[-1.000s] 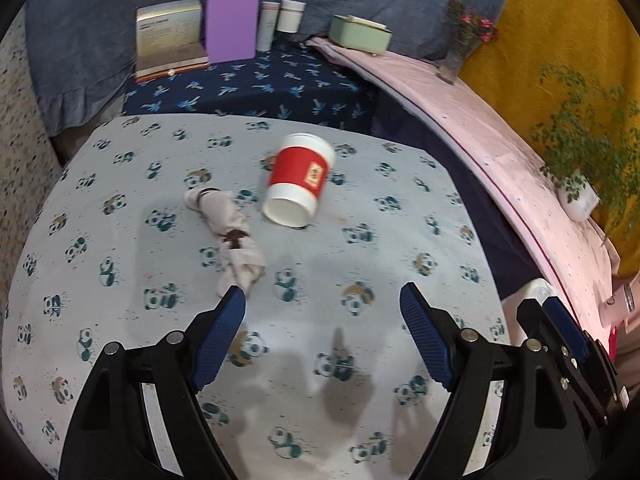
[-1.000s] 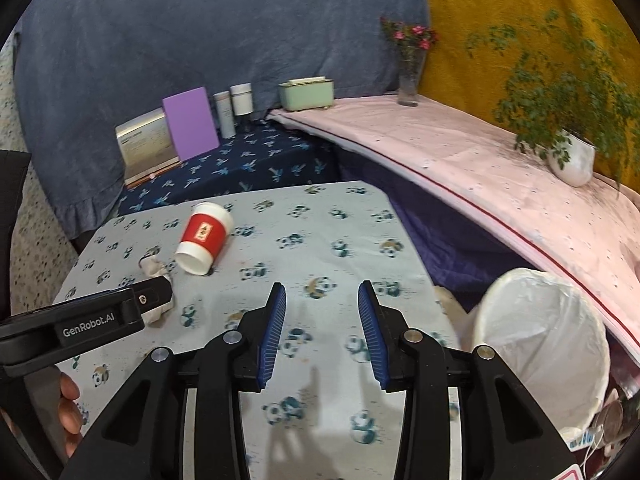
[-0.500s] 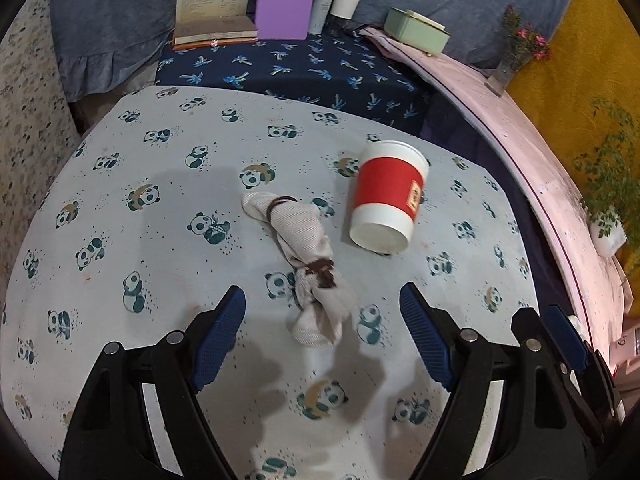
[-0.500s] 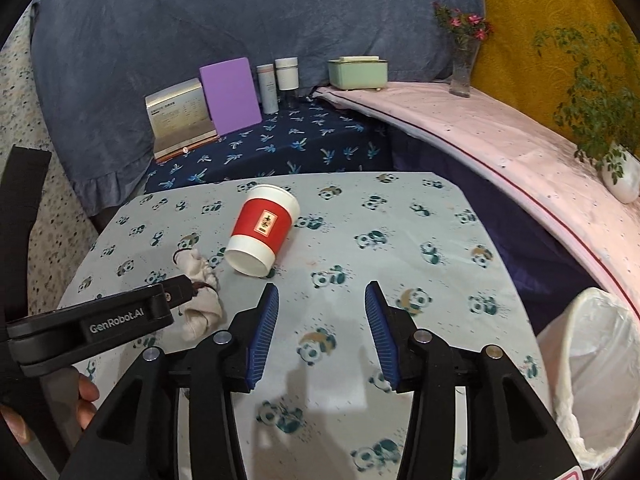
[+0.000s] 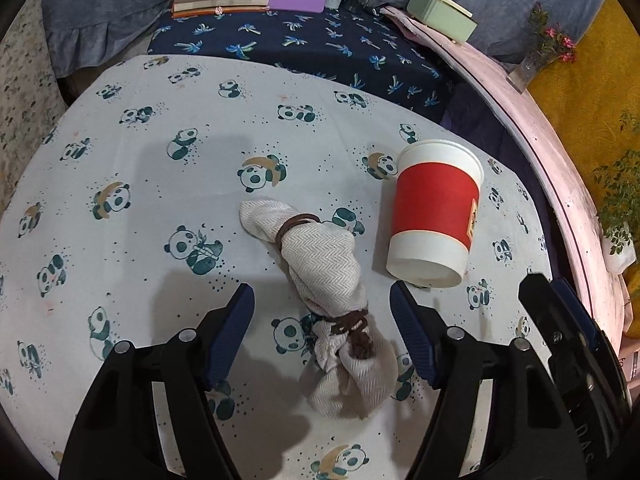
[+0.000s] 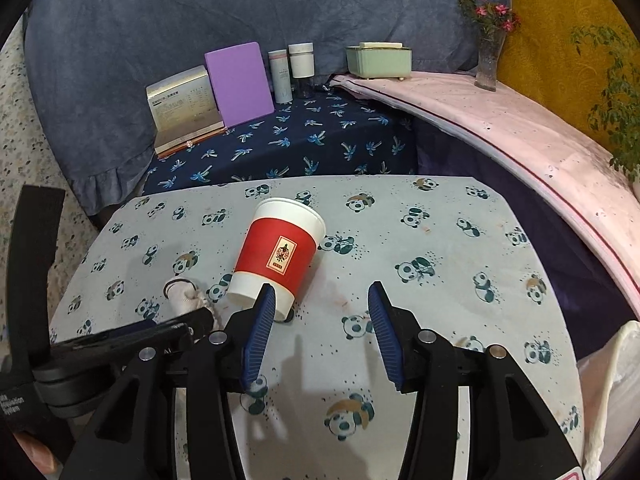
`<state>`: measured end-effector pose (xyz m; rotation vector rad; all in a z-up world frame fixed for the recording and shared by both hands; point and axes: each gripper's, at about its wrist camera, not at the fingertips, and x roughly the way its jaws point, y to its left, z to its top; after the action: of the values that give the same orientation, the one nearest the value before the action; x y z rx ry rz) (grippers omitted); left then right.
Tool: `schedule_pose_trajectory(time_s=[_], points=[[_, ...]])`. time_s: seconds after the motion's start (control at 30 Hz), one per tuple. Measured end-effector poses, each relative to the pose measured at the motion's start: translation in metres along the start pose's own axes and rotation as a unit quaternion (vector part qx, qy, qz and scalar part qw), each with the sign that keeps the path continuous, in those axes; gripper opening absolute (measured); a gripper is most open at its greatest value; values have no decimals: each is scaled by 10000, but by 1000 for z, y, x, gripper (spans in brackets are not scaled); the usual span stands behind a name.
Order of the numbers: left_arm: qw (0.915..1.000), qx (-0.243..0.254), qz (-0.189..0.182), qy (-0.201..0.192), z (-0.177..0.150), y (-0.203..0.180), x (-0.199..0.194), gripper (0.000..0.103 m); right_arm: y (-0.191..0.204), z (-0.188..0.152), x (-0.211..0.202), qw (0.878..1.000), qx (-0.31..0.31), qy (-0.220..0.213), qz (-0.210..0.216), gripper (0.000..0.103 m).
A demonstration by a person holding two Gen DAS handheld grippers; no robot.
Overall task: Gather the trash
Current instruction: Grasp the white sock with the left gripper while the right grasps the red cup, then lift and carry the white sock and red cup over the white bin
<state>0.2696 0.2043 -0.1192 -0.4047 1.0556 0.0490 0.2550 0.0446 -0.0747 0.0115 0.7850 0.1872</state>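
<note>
Rag [image 5: 324, 272] sits between the closing, still empty left hand-held gripper [image 5: 322, 334]; it could bump the cup [image 5: 434, 216]. The right one [image 6: 320, 330] is opening, empty.

cloth bundle [image 5: 320, 264] left of cup [image 5: 434, 216], both on table [image 5: 140, 168]

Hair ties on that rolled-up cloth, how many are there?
2. One hair tie wraps the cloth near its far end; the other is knotted near the end between the left gripper's jaws. More may hide underneath.
</note>
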Motion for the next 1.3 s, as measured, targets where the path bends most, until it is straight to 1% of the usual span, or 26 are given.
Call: schedule_pose_trajectory(time_s=[0.03,0.07,0.1,0.17,0.23,0.47,0.63,0.73,1.03,1.07,1.1,1.13,1.3], points=[[10000,8,-13,35,0,0,3,59,-1,2,3,10000,28,12,29,47],[10000,18,-17,96,0,0,7,51,0,4,7,10000,52,31,61,47],[9999,10,-28,146,0,1,9,46,0,5,10,10000,54,42,73,47],[9999,1,-61,128,1,3,11,39,1,8,15,9999,41,53,83,47],[9999,-22,-107,129,3,4,11,35,3,10,21,9999,34,69,118,48],[9999,-103,-92,35,10,14,12,32,10,13,41,9995,49,200,235,50],[9997,-199,-113,5,15,22,13,32,16,15,52,9990,76,256,350,56],[9998,-160,-99,-13,16,23,14,32,20,15,59,9989,83,259,392,60],[9999,-65,-48,-120,19,29,15,32,24,16,80,9964,299,484,624,60],[9999,-65,-63,-123,18,29,15,32,24,15,82,9961,314,518,644,59],[9999,-66,-71,-121,18,29,15,32,23,14,84,9958,335,545,657,56],[9999,-57,-67,-125,19,29,15,32,23,13,86,9956,350,563,660,56],[9999,-39,-27,-136,18,28,13,32,23,12,84,9959,340,512,661,56]])
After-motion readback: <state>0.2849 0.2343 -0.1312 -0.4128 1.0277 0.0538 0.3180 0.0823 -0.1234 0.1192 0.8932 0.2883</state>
